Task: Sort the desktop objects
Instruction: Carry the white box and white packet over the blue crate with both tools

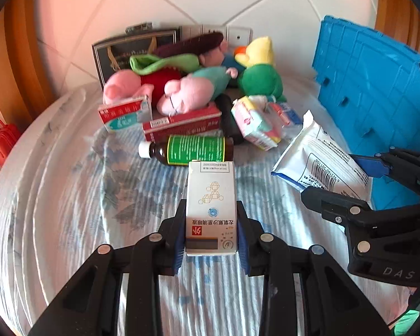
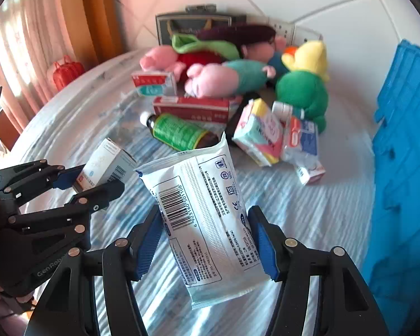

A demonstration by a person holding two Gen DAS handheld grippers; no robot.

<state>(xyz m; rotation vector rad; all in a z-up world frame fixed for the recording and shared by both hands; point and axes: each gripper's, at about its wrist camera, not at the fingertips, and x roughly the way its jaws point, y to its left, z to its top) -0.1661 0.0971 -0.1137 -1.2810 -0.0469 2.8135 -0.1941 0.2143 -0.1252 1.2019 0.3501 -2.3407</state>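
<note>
My left gripper (image 1: pixel 210 224) is shut on a small white medicine box (image 1: pixel 211 184), held upright above the striped cloth; from the right wrist view the same box (image 2: pixel 106 162) sits between the left gripper (image 2: pixel 98 180) fingers at the left. My right gripper (image 2: pixel 205 215) is shut on a white mask packet (image 2: pixel 198 184) with a barcode, its blue pads pressing both sides. In the left wrist view the packet (image 1: pixel 319 151) hangs in the right gripper (image 1: pixel 341 180) at the right, lifted off the table.
A brown bottle with a green label (image 1: pixel 193 148) lies beyond the box. Behind it are red medicine boxes (image 1: pixel 182 124), a pastel packet (image 1: pixel 254 123), plush toys (image 1: pixel 193 89) and a dark case (image 1: pixel 131 53). A blue crate (image 1: pixel 378 89) stands at the right edge.
</note>
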